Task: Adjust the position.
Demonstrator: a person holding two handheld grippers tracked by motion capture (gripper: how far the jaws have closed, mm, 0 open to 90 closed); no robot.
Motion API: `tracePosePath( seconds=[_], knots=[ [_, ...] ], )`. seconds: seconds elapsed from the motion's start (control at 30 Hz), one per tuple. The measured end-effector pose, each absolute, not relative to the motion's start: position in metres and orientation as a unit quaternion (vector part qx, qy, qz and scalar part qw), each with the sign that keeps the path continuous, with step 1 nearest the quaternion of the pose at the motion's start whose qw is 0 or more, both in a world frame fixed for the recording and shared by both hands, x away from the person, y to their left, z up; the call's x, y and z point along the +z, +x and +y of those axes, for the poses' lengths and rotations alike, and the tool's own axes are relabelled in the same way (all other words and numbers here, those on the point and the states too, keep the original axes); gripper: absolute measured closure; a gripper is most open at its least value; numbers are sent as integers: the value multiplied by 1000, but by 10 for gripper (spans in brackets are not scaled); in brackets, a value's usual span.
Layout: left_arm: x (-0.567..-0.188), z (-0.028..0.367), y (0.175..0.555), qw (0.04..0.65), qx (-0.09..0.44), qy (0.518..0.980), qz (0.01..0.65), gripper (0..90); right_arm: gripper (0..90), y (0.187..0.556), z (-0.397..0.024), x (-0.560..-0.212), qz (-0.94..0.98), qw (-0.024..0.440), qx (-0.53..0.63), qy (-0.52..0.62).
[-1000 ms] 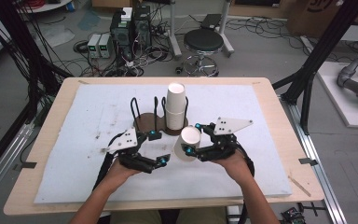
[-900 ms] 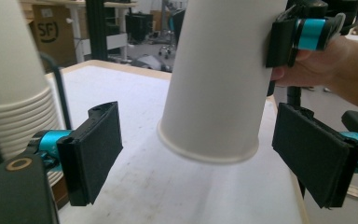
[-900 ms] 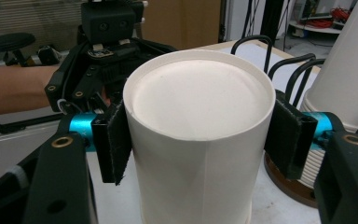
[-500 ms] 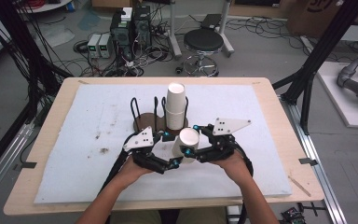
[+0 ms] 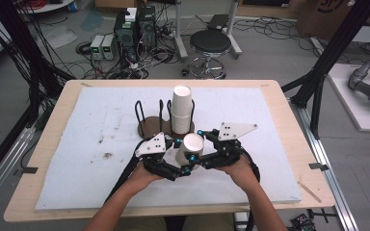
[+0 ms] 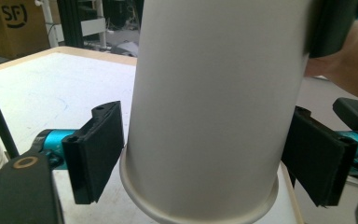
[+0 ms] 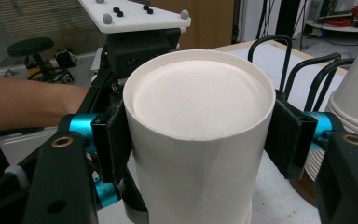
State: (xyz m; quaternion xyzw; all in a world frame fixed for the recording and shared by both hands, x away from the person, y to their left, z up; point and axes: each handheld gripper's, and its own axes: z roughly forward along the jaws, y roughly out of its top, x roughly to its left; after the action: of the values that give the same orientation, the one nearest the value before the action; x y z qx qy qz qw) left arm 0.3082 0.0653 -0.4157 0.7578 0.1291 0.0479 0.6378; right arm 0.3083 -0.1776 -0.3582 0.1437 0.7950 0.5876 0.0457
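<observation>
1. The white mat point(image 5: 77, 144) covers the table point(image 5: 279, 101).
2. The cup rack point(image 5: 149, 126) stands mid-mat, carrying a stack of cups point(image 5: 181, 109).
3. Your right gripper point(image 7: 198, 135) is clamped on an upturned paper cup point(image 5: 190, 148), just in front of the rack.
4. Your left gripper point(image 6: 205, 158) brackets the cup's rim end; its jaws have just been closing, pads at the wall.
</observation>
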Motion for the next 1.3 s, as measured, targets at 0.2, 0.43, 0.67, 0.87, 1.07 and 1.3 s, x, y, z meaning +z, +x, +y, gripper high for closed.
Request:
tracePosePath(
  seconds=[0.2,0.43,0.67,0.87,1.07,1.3],
  knots=[
    [-415,65,307,638,51,758,121,240,336,308,-178,-359,794,43,588,146],
    [-412,67,305,627,54,768,121,270,335,308,-178,-360,794,37,588,150],
    [-407,73,306,612,51,780,125,285,196,309,-176,-360,787,27,591,173],
    [-401,78,306,596,42,793,120,289,196,308,-179,-354,782,27,599,167],
    [-393,84,307,569,42,813,118,288,196,306,-182,-347,782,35,603,153],
    [-379,90,309,537,50,835,110,288,196,308,-190,-337,794,40,591,139]
  ],
)
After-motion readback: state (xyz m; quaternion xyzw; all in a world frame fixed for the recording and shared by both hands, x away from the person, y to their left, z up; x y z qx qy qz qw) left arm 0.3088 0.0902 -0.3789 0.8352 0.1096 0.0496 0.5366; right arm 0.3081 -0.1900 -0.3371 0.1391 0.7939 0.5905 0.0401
